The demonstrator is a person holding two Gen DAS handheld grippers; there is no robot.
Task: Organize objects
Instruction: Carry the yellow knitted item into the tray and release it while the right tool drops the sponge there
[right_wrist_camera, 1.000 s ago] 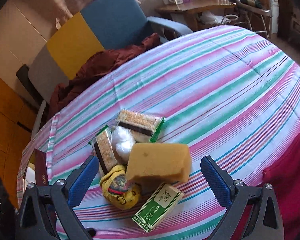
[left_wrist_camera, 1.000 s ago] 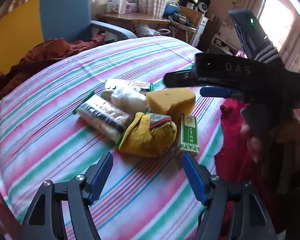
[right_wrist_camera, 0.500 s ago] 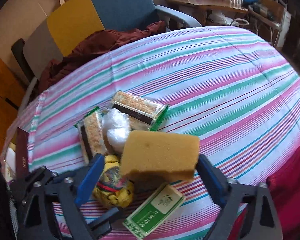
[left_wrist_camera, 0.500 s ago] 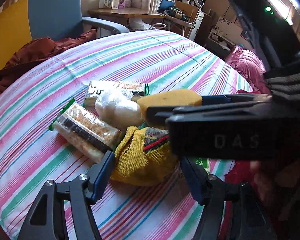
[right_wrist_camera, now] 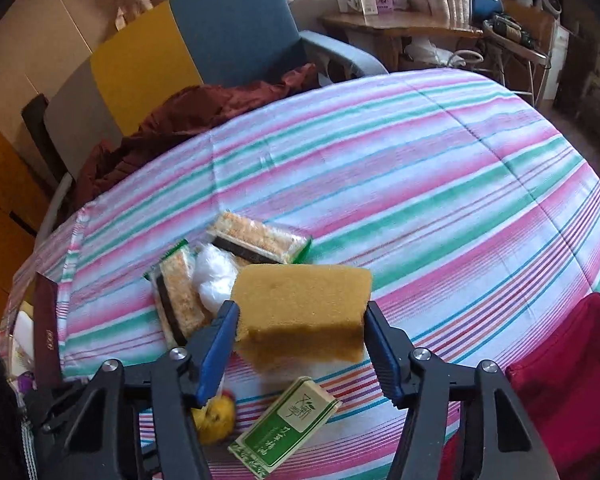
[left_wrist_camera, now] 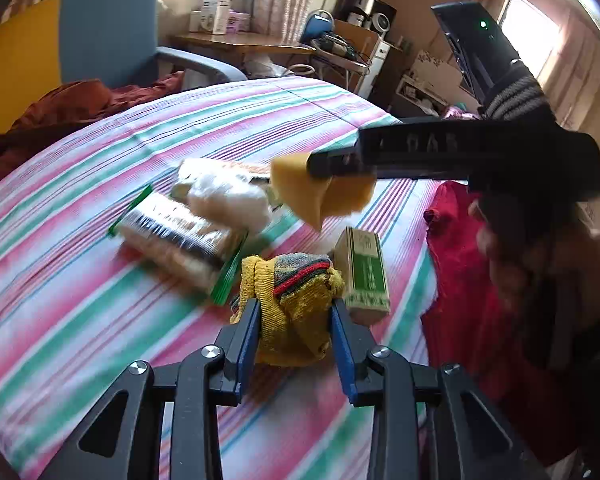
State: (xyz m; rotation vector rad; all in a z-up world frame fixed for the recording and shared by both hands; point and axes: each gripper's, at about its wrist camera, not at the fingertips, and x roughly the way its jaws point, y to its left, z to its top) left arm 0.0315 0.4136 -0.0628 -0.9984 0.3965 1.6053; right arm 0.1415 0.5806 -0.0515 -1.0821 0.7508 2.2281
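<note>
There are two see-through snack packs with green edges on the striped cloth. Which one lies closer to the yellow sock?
The snack pack on the white bag's left; its green end nearly meets the yellow sock in the left gripper. The other pack lies beyond the bag.

Open striped cloth (right_wrist_camera: 420, 184) beyond snack packs (right_wrist_camera: 260, 236).

The sponge (right_wrist_camera: 300, 308) is porous and matt, the sock (left_wrist_camera: 290, 304) a coarse knit. The snack packs (left_wrist_camera: 176, 236) wear glossy clear film; the box (right_wrist_camera: 288, 420) is printed card. The tablecloth (right_wrist_camera: 420, 184) is matt woven cloth. Both grippers' frames are matt black plastic with shiny metal screws.
</note>
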